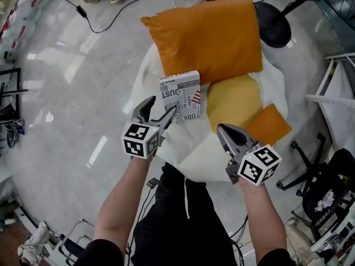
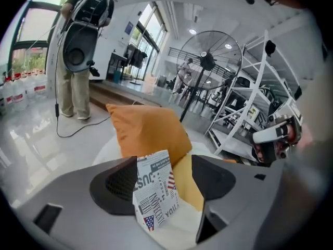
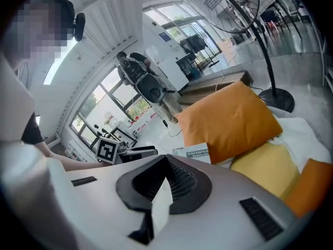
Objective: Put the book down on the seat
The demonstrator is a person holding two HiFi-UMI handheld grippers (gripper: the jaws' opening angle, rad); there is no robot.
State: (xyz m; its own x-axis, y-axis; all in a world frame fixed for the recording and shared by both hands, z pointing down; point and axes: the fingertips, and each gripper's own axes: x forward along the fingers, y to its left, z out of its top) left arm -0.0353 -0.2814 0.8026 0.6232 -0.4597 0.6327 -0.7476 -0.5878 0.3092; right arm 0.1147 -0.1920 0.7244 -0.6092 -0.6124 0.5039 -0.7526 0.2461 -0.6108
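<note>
White book with black newsprint lettering, lying on cream seat; left gripper wide, right gripper closed

We are in a large open lab or workshop hall: a glossy pale floor crossed by cables, tall windows, a pedestal fan and white metal racks loaded with equipment.

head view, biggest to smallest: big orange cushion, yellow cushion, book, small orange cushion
big orange cushion
yellow cushion
book
small orange cushion, partly hidden by the yellow one, so its place is unsure
</note>
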